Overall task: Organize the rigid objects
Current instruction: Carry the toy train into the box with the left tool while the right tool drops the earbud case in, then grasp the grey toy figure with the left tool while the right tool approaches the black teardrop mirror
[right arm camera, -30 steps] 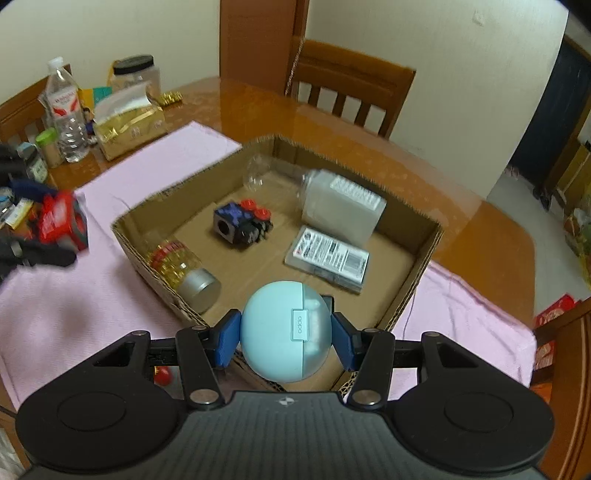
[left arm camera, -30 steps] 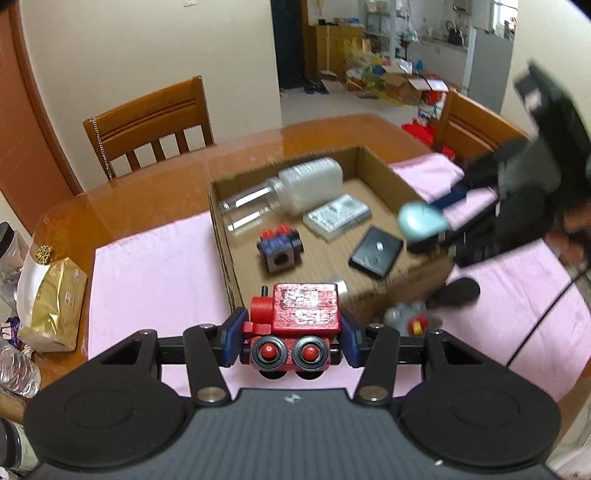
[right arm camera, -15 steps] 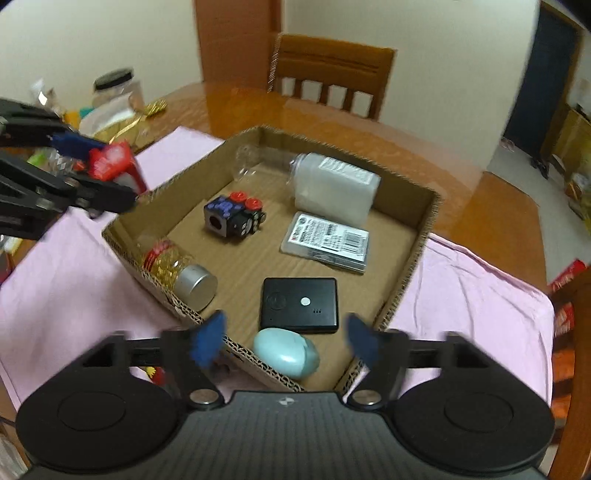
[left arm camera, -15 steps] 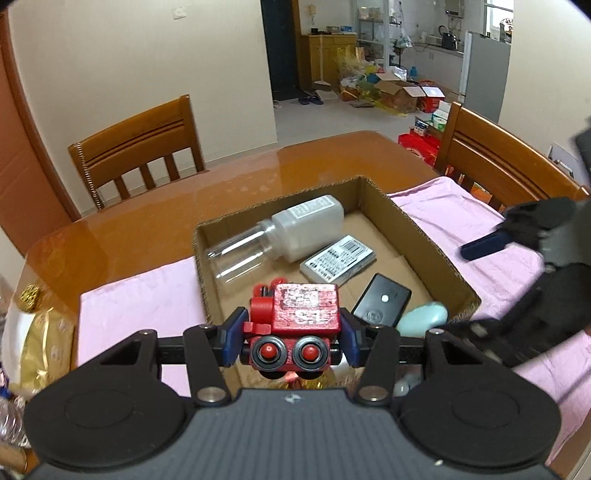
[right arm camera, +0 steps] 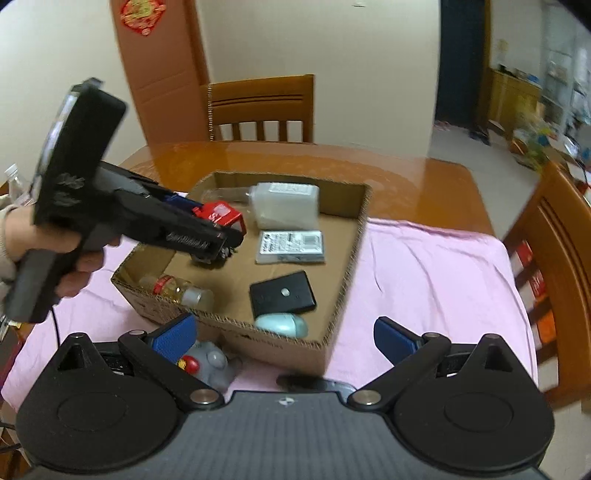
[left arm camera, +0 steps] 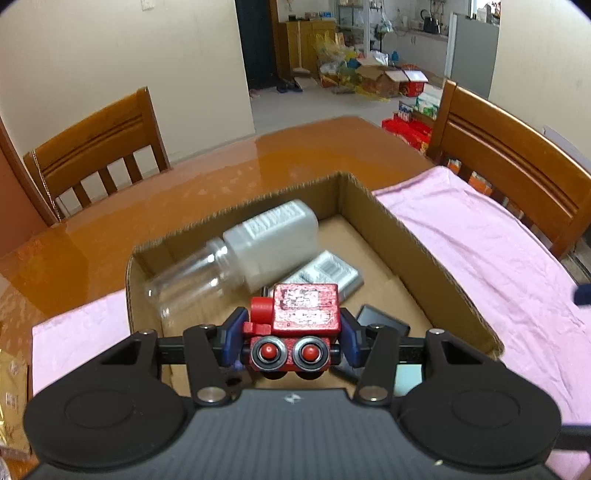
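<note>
1. One box [right arm camera: 347,236] is seen on the pink cloth [right arm camera: 436,273]; six things lie in it.
2. One red toy [left arm camera: 304,325] is seen between the left gripper [left arm camera: 291,338] pads over the box; the jaws are opening.
3. The right gripper [right arm camera: 284,338] is spread wide, still opening, with nothing in it.
4. One grey toy [right arm camera: 210,363] outside the box is half hidden.

Nothing can be read with certainty. The white bottle [left arm camera: 275,236] bears raised lettering, the flat packet [right arm camera: 291,246] carries small print and a barcode, and the red toy block [left arm camera: 304,308] has worn white label patches, all too blurred to read. A red ornament [right arm camera: 142,14] on the door [right arm camera: 162,74] shows no legible character.
</note>
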Demonstrator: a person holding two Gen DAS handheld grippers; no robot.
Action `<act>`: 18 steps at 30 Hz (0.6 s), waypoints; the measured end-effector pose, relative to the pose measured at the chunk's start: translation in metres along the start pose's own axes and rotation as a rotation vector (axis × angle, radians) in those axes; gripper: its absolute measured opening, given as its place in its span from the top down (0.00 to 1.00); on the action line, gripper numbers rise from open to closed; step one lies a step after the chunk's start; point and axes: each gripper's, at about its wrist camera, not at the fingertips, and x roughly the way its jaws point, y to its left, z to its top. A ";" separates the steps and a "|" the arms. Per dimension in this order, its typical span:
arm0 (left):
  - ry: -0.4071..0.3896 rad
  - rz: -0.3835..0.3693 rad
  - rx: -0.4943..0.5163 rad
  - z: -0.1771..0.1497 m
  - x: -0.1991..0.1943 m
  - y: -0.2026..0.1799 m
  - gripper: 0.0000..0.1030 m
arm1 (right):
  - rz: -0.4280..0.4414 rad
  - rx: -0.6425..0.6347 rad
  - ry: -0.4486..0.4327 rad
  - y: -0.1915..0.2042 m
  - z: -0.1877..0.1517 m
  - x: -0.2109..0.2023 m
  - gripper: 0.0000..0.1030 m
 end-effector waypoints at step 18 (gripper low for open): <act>-0.045 0.095 -0.033 -0.034 -0.059 -0.012 0.02 | -0.122 0.073 0.038 -0.009 -0.036 -0.001 0.00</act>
